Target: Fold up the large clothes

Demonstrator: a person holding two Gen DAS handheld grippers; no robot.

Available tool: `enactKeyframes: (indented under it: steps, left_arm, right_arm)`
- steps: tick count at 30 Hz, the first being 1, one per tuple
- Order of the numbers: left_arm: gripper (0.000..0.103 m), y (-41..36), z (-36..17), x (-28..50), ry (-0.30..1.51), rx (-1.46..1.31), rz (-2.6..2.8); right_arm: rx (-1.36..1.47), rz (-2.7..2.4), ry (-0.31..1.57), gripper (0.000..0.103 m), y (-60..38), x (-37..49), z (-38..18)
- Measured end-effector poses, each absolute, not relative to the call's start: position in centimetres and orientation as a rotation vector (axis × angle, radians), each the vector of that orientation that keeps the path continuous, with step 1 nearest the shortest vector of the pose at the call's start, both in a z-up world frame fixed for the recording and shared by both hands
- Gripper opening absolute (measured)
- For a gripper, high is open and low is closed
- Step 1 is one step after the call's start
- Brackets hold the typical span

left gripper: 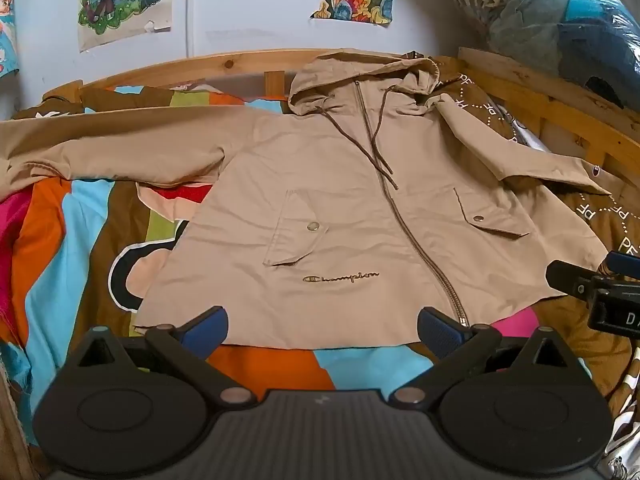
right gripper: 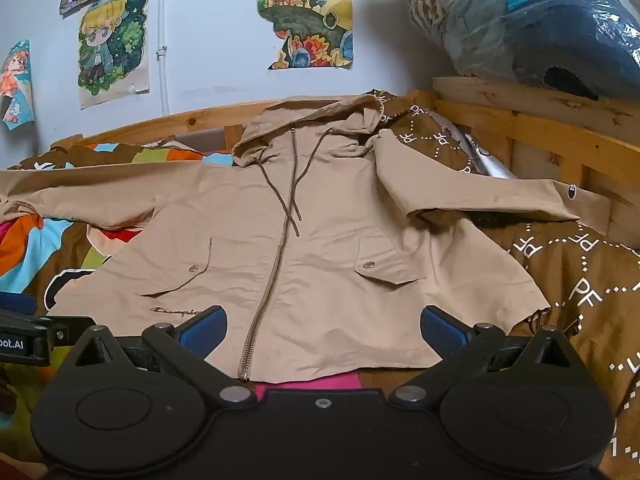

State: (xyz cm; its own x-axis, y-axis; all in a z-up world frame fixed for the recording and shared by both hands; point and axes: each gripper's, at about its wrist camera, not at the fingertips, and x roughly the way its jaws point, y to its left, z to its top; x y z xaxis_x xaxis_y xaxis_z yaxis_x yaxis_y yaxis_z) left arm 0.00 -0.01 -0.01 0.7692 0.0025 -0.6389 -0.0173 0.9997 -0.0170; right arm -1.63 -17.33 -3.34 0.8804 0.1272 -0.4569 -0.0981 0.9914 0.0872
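Both tongs hang spread and empty over the near hem of a tan jacket on a bed.

Left tongs (left gripper: 322, 330) sit over the hem left of the zip, blue pads (left gripper: 208, 330) wide apart and gripping nothing; right tongs (right gripper: 323, 330) sit level beside them over the hem right of the zip, equally spread. Largest is the bed (left gripper: 256, 66), its pine rail along a pale wall (right gripper: 216, 40) hung with cartoon posters (right gripper: 112, 44), and a bagged bundle (right gripper: 520, 28) on the right rail. A patchwork cover (left gripper: 52, 248) lies over the bed. On it the jacket (left gripper: 352, 208) lies front up, zipped, hood toward the wall, sleeves out sideways.
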Motion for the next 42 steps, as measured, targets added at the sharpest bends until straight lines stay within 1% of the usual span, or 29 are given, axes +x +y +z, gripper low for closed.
enactKeyframes:
  steps: [42]
  left_arm:
    - [0.102,-0.24,-0.5,-0.04,0.712,-0.026,0.004]
  right_arm:
    - [0.113,0.084,0.518,0.102,-17.99,-1.42,-3.92]
